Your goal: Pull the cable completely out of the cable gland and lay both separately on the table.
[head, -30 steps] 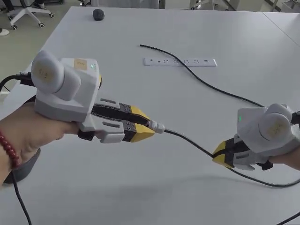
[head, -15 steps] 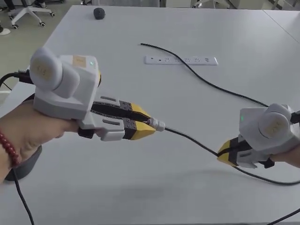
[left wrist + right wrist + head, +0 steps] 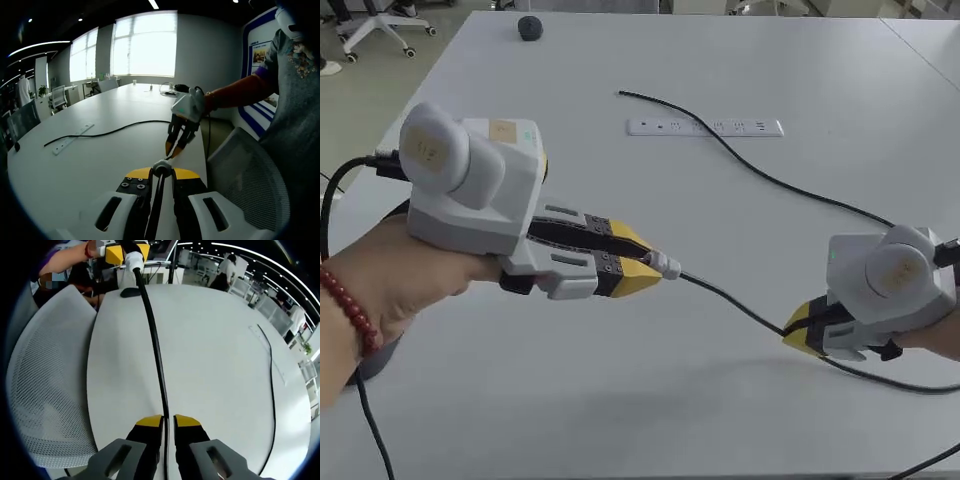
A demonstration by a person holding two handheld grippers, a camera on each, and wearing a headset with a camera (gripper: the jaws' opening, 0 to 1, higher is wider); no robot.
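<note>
The left tongs (image 3: 643,264) are clenched on the white cable gland (image 3: 666,267). At four o'clock from them, the right tongs (image 3: 798,331) are clamped on the black cable (image 3: 730,302), which enters the gland and stretches between both over the worktop (image 3: 620,390).

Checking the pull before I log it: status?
Left gripper shut on gland. Right gripper shut on cable. Cable not yet out of gland. Power strip far off, not in the way.
</note>
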